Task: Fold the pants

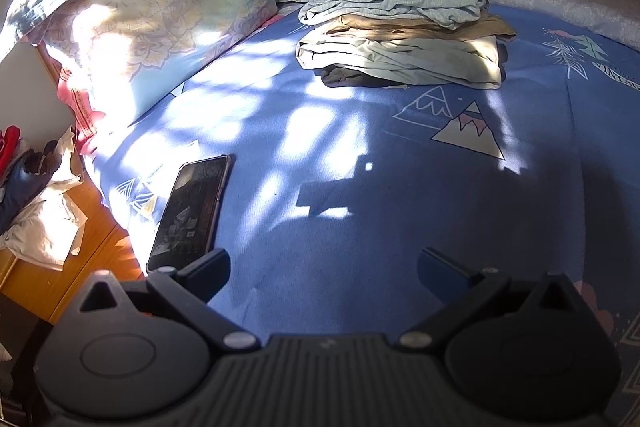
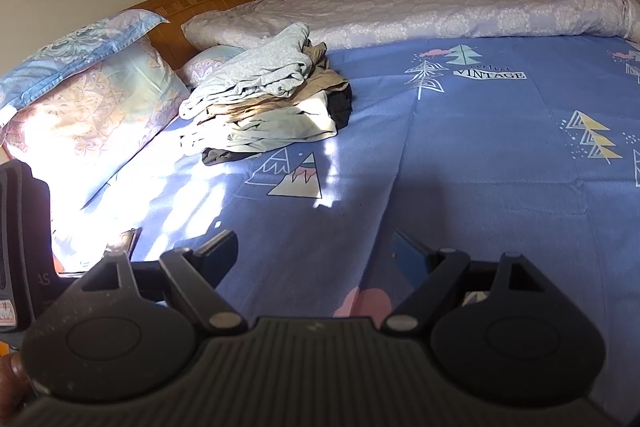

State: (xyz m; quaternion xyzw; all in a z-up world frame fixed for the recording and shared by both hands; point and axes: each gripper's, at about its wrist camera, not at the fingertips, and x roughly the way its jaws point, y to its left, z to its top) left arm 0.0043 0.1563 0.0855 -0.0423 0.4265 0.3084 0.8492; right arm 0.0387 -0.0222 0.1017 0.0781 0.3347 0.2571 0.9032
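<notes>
Stack of folded clothes near bed head, looks done | left gripper, right gripper agape, empty | no unfolded pants visible.

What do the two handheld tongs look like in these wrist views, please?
Both the left tongs and the right tongs are matte black plastic: a ribbed central body, two rounded lobes with circular insets and triangular cut-outs, silver pivot screws, and flat fingers, one with a blue inner face. No cables show.
</notes>
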